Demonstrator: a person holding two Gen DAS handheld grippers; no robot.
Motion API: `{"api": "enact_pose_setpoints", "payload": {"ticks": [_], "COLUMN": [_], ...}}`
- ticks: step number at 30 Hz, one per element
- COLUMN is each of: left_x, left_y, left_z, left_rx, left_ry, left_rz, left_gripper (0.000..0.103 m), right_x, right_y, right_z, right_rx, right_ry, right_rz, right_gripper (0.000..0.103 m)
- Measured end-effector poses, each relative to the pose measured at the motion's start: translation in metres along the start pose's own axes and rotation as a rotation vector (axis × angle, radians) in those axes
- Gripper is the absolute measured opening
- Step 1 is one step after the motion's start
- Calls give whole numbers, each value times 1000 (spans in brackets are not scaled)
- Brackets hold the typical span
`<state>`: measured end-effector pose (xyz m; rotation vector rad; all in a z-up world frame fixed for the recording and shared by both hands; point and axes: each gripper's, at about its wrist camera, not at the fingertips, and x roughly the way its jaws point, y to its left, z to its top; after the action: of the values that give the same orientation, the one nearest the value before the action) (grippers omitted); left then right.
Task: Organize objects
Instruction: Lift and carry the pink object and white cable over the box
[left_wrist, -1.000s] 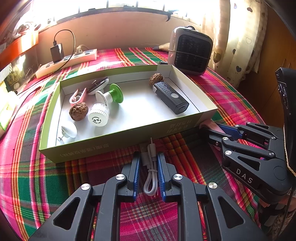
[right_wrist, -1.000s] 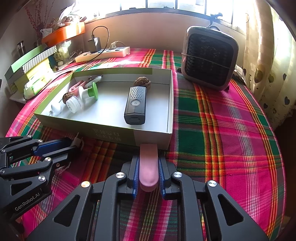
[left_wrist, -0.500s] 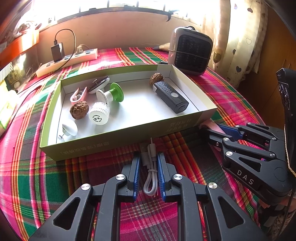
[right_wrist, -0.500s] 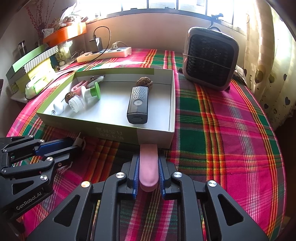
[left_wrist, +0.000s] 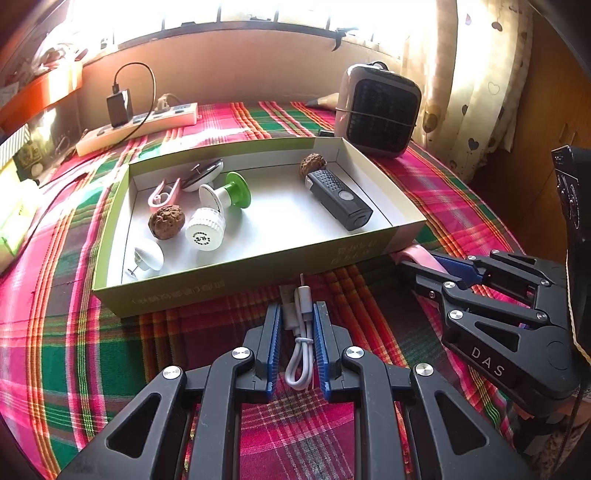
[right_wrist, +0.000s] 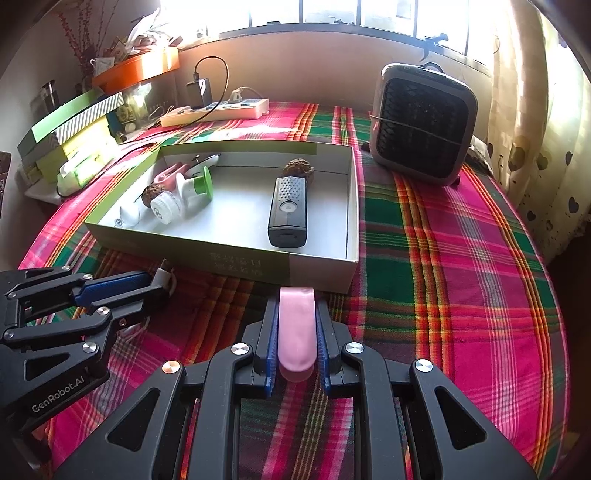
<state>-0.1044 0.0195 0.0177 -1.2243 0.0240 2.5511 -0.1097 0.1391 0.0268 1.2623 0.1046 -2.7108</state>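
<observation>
Woven plaid cloth (right_wrist: 461, 258); matt cardboard box (right_wrist: 243, 258), smooth white inside; glossy pink plastic clip (right_wrist: 295, 328); rough brown walnut (left_wrist: 166, 222)

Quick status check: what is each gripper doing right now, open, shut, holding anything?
Left gripper: shut on the coiled white USB cable.
Right gripper: shut on the flat pink object.

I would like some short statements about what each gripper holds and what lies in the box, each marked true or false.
1. The left gripper is shut on a white cable. True.
2. The right gripper is open and empty. False: it is shut on a pink clip.
3. The black device lies inside the box. True.
4. Both walnuts lie outside the box. False: both are inside.
5. The heater stands outside the box. True.
</observation>
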Motion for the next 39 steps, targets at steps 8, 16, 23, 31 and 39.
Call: {"api": "enact_pose_setpoints", "payload": {"ticks": [8,16,23,31,39], "left_x": [-10,-24,-30,-35,-33], "left_y": [-2,-1,1,7,16], "left_z": [2,7,13,23,33], "left_rx": [10,16,19,20,10], "left_ry": [-15,-48,-67,-94,-98], "left_rz": [-5,-10,-6,10,27], "left_gripper": [16,16,16,16,16], "right_x": [-9,-19,-25,-25,-18], "right_y": [3,4,7,8,11], "right_z": [3,10,18,32,51], "right_rx": [2,6,0,-14,-38], "right_ry": [-22,-49,-68,-85,-87], "right_rz": [5,28,35,49,65], "right_gripper": [19,19,19,19,19]}}
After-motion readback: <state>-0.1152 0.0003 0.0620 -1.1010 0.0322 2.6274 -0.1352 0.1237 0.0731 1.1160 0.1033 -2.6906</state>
